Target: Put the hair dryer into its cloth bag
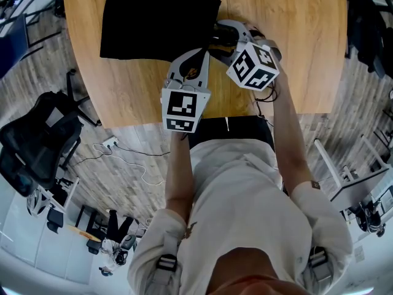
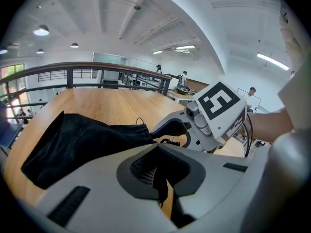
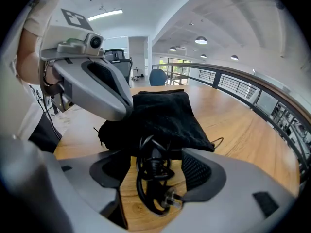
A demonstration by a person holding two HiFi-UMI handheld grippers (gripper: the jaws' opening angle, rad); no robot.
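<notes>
Left gripper point(image 2: 158, 148) clamped on black cloth bag's point(image 1: 153, 23) right edge; right gripper point(image 3: 156, 163) jaws spread, coiled power cord point(image 3: 149, 181) loose between them on table point(image 1: 301, 42).

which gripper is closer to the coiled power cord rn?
Right. The right gripper straddles the coiled power cord, with its open fingers on either side of it. The left gripper is shut on the cloth bag at its edge, off to the cord's side.

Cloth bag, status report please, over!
Left gripper shut on edge of cloth bag. Right gripper open, jaws either side of coiled cord. Cord and plug outside bag, on table.
</notes>
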